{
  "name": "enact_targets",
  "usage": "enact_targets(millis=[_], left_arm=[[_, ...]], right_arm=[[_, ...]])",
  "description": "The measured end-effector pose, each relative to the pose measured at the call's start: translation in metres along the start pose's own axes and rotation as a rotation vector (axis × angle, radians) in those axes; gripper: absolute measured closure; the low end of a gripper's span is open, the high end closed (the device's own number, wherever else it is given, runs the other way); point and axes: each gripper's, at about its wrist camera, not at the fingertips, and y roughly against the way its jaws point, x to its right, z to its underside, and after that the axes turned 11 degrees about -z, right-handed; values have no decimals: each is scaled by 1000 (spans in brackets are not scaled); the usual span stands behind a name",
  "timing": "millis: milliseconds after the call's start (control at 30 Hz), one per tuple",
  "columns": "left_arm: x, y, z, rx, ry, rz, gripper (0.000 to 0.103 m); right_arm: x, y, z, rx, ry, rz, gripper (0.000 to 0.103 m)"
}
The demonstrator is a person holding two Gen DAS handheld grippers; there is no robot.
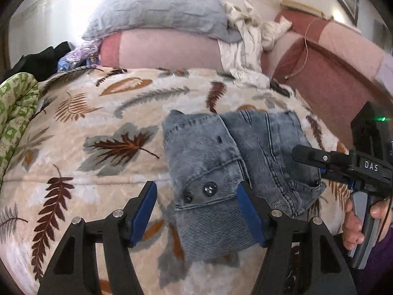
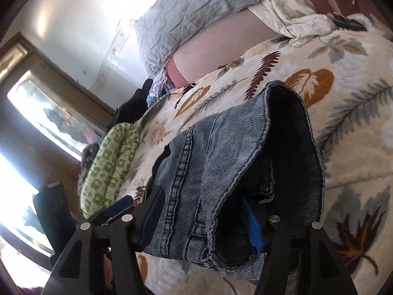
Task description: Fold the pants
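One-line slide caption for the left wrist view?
Open left gripper hovers over folded denim pants on a leaf-print blanket, right gripper at their far edge.

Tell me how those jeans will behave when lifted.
Probably floppy: the jeans sag in folds between the right gripper jaws. Likely heavyish, being thick layered denim. Unlikely to slip, given the ribbed weave and soft blanket.
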Motion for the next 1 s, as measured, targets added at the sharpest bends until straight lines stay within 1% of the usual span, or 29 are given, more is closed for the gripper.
enact_targets(millis=[33, 67, 133, 167, 233, 300, 333, 367, 400, 467, 500, 567, 633, 733, 800, 867, 933, 1000], left_arm=[[5, -3, 1, -11, -20, -9, 34], [8, -5, 2, -15, -33, -11, 34], [11, -6, 3, -22, -44, -5, 34], [12, -7, 3, -26, -48, -5, 34], [14, -12, 7, -51, -58, -7, 34], [15, -19, 10, -82, -58, -3, 34], [16, -21, 12, -89, -55, 2, 33], [16, -22, 12, -90, -53, 2, 33], [17, -23, 13, -88, -53, -4, 33], [17, -25, 13, -93, -56, -9, 31], [18, -26, 13, -96, -55, -9, 30], [18, -28, 13, -96, -54, -13, 30], [19, -30, 14, -99, -50, -14, 30], [21, -32, 14, -104, -40, -17, 30], [26, -33, 14, -104, -51, -21, 30], [31, -34, 14, -101, -65, -31, 30], [37, -36, 15, -102, -89, -46, 29], [40, -35, 15, -104, -109, -58, 29]], right_arm=[[1, -1, 0, 1, 8, 36, 39], [4, -2, 2, -4, 6, 92, 39], [15, -4, 4, -26, -31, 161, 39], [23, -3, 5, -34, -69, 182, 39], [44, 1, 8, -57, -166, 184, 39], [70, 5, 14, -87, -291, 158, 39], [78, 8, 16, -84, -329, 138, 39], [84, 16, 17, -69, -355, 98, 39], [86, 21, 17, -62, -351, 88, 39], [88, 31, 19, -54, -327, 105, 39], [92, 36, 22, -53, -341, 88, 39], [95, 46, 25, -39, -358, 14, 39], [86, 64, 23, 14, -278, -30, 39], [81, 77, 21, 57, -252, -109, 39], [68, 83, 17, 98, -198, -113, 39], [55, 82, 12, 143, -152, -128, 38], [44, 77, 5, 184, -135, -158, 35], [30, 63, -3, 208, -110, -154, 34]])
